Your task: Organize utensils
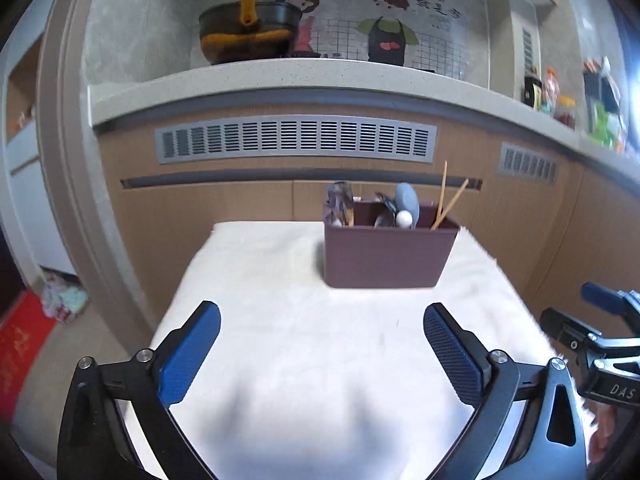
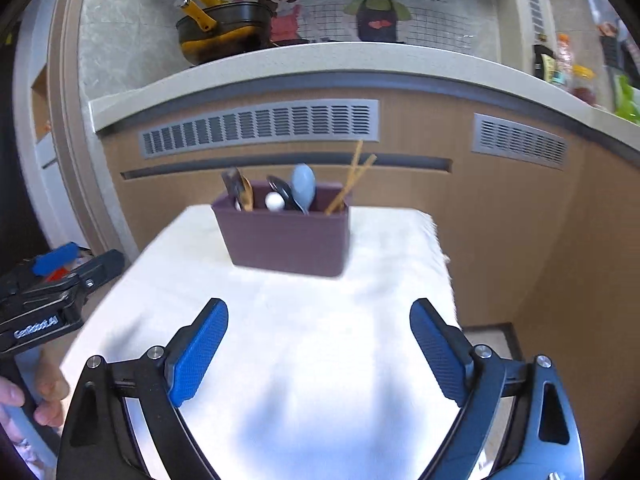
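Note:
A dark maroon utensil holder [image 1: 386,256] stands near the far edge of a small table with a white cloth [image 1: 300,360]; it also shows in the right wrist view [image 2: 286,240]. It holds a blue-grey spoon [image 1: 407,200], wooden chopsticks [image 1: 444,196], a dark spoon and a white-tipped utensil [image 2: 274,201]. My left gripper [image 1: 322,322] is open and empty, well short of the holder. My right gripper [image 2: 319,322] is open and empty, also short of it.
Behind the table is a wooden cabinet front with grey vents [image 1: 296,138] under a pale counter. A black and yellow pot [image 1: 248,32] sits on the counter; bottles stand at the right [image 1: 560,98]. The other gripper shows at each view's side [image 2: 44,304].

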